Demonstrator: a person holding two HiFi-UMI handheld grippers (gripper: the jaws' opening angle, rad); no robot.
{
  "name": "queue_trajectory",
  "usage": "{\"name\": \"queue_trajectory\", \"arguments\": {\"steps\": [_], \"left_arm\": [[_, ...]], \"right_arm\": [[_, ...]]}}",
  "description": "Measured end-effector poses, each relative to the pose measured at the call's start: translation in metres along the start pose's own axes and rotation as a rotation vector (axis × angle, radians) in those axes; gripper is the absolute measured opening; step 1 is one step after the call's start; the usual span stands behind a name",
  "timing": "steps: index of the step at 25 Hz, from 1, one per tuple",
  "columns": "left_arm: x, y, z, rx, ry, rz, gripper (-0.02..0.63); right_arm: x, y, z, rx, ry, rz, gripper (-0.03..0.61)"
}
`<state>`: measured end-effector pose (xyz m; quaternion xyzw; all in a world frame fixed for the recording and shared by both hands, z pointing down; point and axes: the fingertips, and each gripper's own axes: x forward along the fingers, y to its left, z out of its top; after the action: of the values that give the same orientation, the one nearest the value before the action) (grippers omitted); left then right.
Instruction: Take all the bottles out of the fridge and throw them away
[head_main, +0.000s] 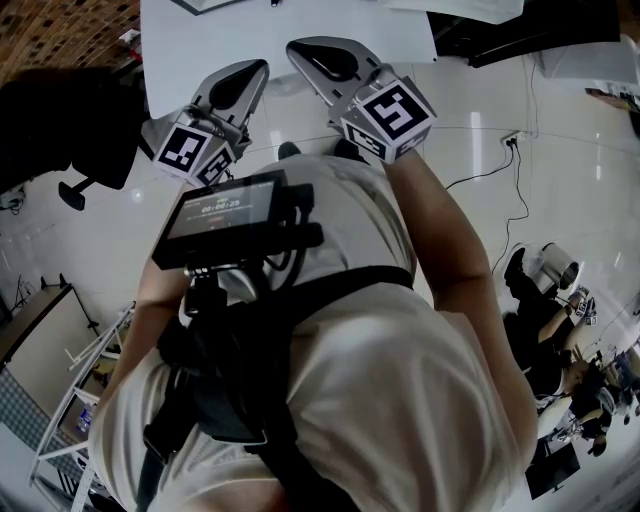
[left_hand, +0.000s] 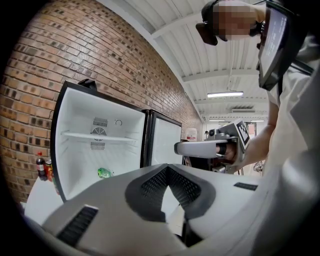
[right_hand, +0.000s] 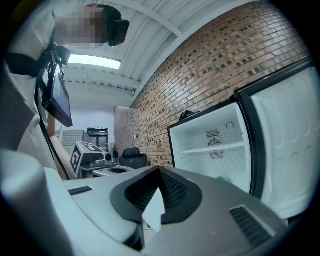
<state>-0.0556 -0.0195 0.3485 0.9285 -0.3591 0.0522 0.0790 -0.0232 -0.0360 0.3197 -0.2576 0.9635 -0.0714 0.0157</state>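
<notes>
Biggest thing here is the red-brown brick wall (left_hand: 75, 60), and backed up against it sits the black-framed fridge with a white inside (left_hand: 80, 150). Its door (left_hand: 165, 140) is swung wide open, and there's one white shelf (left_hand: 97, 136) across the upper part with nothing on it.

The person in a light shirt (head_main: 400, 400) stands facing the fridge with both claws held out in front, well short of it. The left gripper (left_hand: 167, 167) has its jaws pressed together with nothing between them. Same deal with the right gripper (right_hand: 159, 171): jaws together, nothing in them.

A small green bottle (left_hand: 104, 173) is lying on its side on the fridge floor. Two little dark bottles with red on them (left_hand: 44, 168) stand upright on a white surface just left of the fridge, outside it.
</notes>
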Motion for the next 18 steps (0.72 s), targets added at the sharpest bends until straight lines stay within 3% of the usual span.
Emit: {"name": "queue_trajectory", "arguments": {"steps": [11, 18], "left_arm": [[0.022, 0.009, 0.004, -0.016, -0.055, -0.003, 0.009], [0.029, 0.003, 0.003, -0.012, -0.022, 0.006, 0.009]], "right_arm": [[0.0, -0.027, -0.004, 0.018, 0.001, 0.005, 0.002], [-0.006, -0.032, -0.003, 0.03, -0.018, 0.015, 0.002]]}}
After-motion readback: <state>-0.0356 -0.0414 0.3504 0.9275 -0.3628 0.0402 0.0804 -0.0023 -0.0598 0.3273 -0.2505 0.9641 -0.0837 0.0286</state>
